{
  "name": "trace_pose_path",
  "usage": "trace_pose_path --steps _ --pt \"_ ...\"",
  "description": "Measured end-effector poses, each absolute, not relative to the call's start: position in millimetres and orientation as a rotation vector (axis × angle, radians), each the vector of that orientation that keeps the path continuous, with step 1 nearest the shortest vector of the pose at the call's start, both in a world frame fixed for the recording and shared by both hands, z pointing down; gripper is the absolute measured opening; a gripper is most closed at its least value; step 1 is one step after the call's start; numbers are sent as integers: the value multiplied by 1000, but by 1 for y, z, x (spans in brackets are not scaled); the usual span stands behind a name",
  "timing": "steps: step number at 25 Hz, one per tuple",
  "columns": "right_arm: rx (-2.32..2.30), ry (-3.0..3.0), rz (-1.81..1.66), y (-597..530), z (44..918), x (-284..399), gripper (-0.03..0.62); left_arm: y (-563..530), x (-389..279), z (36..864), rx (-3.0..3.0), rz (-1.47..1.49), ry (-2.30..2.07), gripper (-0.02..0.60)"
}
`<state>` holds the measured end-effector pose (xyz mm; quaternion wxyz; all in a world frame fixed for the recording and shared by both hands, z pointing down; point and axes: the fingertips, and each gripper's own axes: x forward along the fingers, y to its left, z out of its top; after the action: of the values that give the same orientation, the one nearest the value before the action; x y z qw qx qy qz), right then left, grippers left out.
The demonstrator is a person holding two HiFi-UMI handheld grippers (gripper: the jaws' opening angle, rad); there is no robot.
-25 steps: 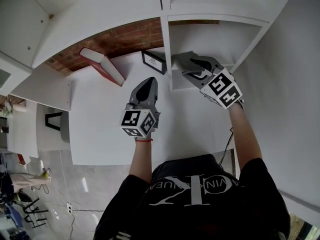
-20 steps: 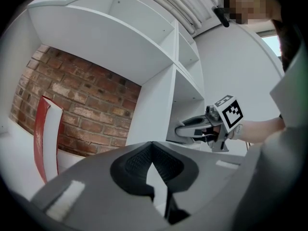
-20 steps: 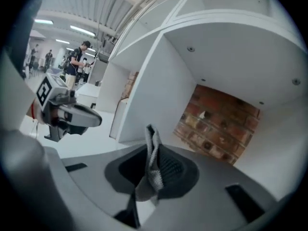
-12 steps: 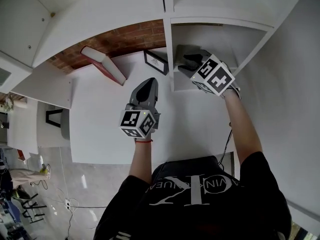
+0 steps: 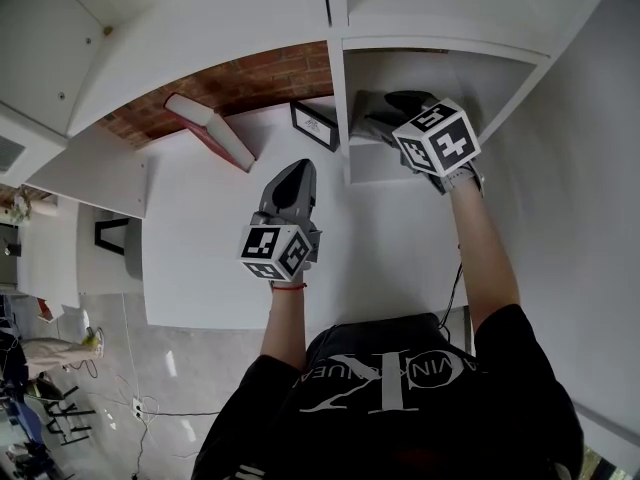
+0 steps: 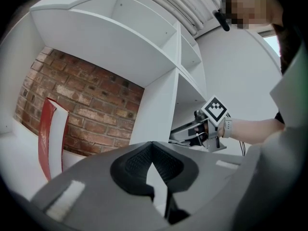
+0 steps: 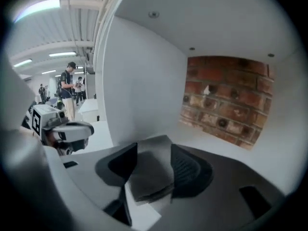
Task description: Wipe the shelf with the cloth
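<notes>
While the right gripper (image 5: 388,116) reaches into the shelf (image 5: 372,164) compartment, its jaws are opening, set wide, with the folded grey cloth (image 7: 151,171) between them and touching both pads. In the head view the cloth (image 5: 366,108) lies on the shelf floor, just beside the white divider panel (image 5: 338,108).

The left gripper (image 5: 297,172) hovers over the white tabletop (image 5: 210,238). In its own view its jaws (image 6: 153,150) meet at the tips with nothing between them.

Compared with a second ago, the right gripper sits deeper in the compartment, and its marker cube has turned and moved up from the compartment's mouth. The left gripper has not shifted.

Clearances: the divider panel stands close on the right gripper's left, a slanted white side panel lies to its right, and the brick wall (image 7: 226,100) closes the back. Bare shelf floor (image 7: 207,136) lies open ahead of the right gripper (image 7: 151,160), up to the brick. On the tabletop, a red book (image 5: 205,128) leans near the wall and a small picture frame (image 5: 312,125) stands by the divider, both apart from the left gripper.
</notes>
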<state>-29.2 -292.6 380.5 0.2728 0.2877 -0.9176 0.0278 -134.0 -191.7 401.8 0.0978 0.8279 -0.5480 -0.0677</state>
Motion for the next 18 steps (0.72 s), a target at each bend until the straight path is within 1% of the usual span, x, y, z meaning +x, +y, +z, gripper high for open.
trace_pose_path --steps 2,3,4,6,7,13,18 --pt "767 -2391 50 -293 393 -33 221 -191 -135 403 2445 -199 -1622 9" --pt "768 -2361 34 -294 396 -35 205 -192 -136 403 2441 -200 -1624 9" --pt "762 -2338 15 -293 397 -37 167 -192 -137 403 2436 -202 -1628 9" --pt "723 -2311 -42 -290 399 -47 59 -191 -140 404 2425 -204 -1637 9" --pt "700 -2307 -73 -289 400 -53 46 -191 -141 405 2420 -204 -1641 9" --pt "635 -2299 -126 -296 403 -67 34 -188 -147 408 2391 -206 -1656 9" --pt "692 -2266 -154 -313 402 -55 29 -190 -144 407 2404 -192 -1659 9"
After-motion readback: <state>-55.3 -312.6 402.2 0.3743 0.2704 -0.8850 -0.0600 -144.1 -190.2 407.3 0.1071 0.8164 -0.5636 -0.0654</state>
